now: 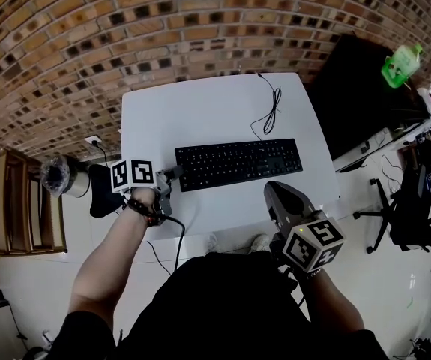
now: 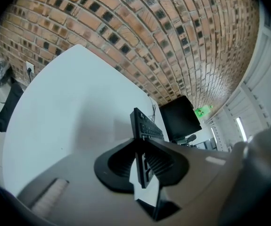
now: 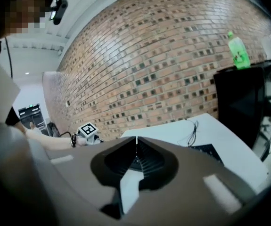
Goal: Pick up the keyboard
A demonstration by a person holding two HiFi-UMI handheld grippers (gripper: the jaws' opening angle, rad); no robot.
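Left gripper (image 1: pixel 175 175) clamps keyboard (image 1: pixel 239 163) end — right gripper (image 1: pixel 273 192) closed, empty.

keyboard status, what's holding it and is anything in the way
Left gripper shut on keyboard, left end. Right gripper shut, empty, off the keyboard. Thin black cable trails behind it on the white table; nothing else near.

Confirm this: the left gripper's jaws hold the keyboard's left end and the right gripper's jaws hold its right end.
Not the right gripper: the right gripper view shows its jaws shut together on nothing, with the keyboard off to one side. The left gripper does hold the keyboard's left end in its jaws.
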